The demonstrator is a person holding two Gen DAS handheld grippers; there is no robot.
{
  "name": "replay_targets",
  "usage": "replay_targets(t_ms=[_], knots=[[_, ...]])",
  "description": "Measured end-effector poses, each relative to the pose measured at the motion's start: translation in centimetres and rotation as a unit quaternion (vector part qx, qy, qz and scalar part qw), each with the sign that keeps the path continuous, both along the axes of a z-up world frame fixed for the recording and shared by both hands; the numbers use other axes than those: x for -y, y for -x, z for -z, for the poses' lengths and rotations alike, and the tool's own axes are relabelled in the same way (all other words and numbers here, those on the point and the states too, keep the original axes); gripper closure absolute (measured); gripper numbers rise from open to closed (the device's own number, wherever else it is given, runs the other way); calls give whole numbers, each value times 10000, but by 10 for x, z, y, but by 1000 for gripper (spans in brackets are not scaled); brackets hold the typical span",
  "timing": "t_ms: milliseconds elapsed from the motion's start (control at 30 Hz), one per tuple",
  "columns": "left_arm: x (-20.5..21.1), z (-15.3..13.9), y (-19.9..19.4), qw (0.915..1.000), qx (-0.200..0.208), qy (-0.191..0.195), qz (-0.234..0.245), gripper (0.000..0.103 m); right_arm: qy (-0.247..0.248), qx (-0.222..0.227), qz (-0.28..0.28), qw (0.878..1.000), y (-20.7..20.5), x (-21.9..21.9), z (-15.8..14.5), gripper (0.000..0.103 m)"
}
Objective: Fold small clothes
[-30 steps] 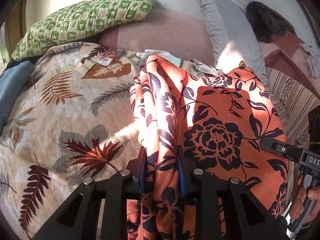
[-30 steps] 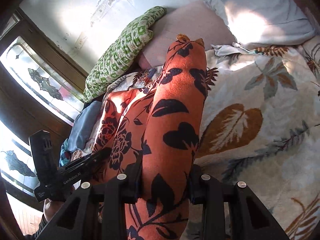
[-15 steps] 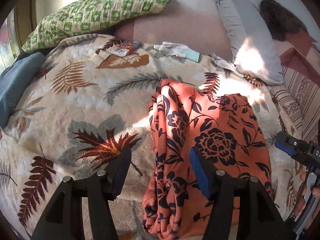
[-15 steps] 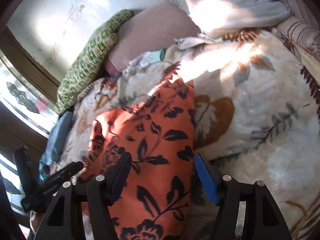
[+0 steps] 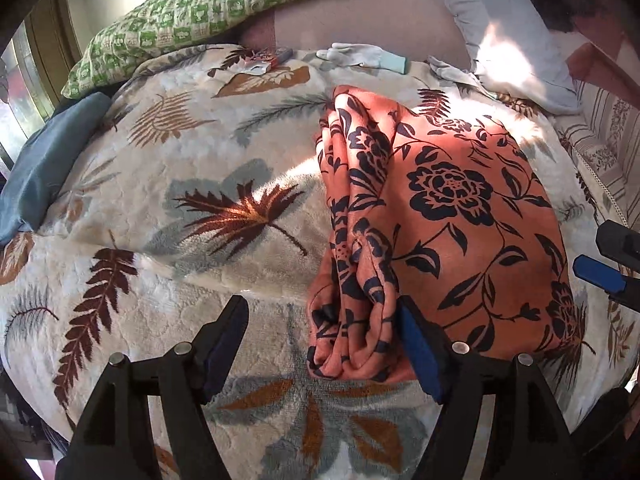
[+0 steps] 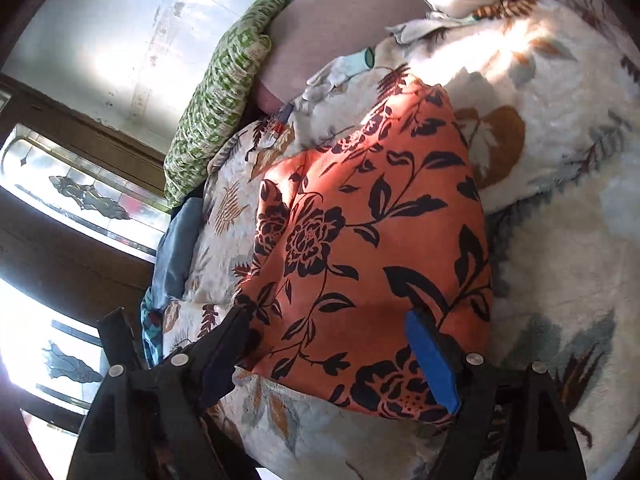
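An orange garment with a dark flower print (image 5: 448, 216) lies folded on the leaf-patterned blanket (image 5: 168, 200). Its left edge is bunched in rolls. My left gripper (image 5: 320, 344) is open just in front of that bunched near corner, holding nothing. In the right wrist view the garment (image 6: 368, 248) lies flat, and my right gripper (image 6: 332, 356) is open over its near edge, holding nothing. The right gripper's blue pad also shows at the right edge of the left wrist view (image 5: 600, 274).
A green checked pillow (image 5: 200, 12) and a pink cushion (image 5: 368, 20) lie at the head of the bed. A grey pillow (image 5: 508, 40), a white glove (image 5: 360, 56), a small packet (image 5: 260, 62) and a blue cloth (image 5: 44, 160) lie around. A glass door (image 6: 60, 216) stands at left.
Both grippers were shut on the lifted garment a second ago. They laid it down, opened and drew back toward its near edge.
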State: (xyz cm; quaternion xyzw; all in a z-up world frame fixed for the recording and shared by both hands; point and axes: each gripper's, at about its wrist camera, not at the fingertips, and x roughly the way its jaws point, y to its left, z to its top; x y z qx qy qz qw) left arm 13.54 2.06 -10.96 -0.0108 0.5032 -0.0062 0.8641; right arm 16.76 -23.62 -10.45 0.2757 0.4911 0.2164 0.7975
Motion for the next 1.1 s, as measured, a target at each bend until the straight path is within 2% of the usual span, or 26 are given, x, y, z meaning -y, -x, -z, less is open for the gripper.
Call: replay_targets(t_ms=[133,200,300,367,533,700,800,933,1100], knots=[[-6,-15,22,9997,204,114,-57,27,261,261,275,9989,32,5,-13,20],[-6,-22,32,9995,303,60,-43,27,696,449,439,9956,56,4,-18,20],[-4,-34,47,9990,445,6,-12,27,1525,784,632,9832,96,-3,-26,20],[-3,-43,58,9984,567,13,-27,24,2069,987,750,9705,120,-9,-27,20],[4,-59,78,9969,780,-31,-28,16,2894,829,645,9514,143,-19,-20,20],[6,-58,89,9971,758,-79,-4,16,2841,605,769,9538,144,-11,-15,20],[-1,-44,94,9979,648,-70,-60,16,2976,578,855,9491,144,-10,-10,20],[-11,-28,100,9982,457,-274,-289,16,3189,842,994,9388,148,-10,-11,20],[-3,-32,104,9973,505,-430,-305,16,3314,1282,1004,9293,150,-14,-18,20]])
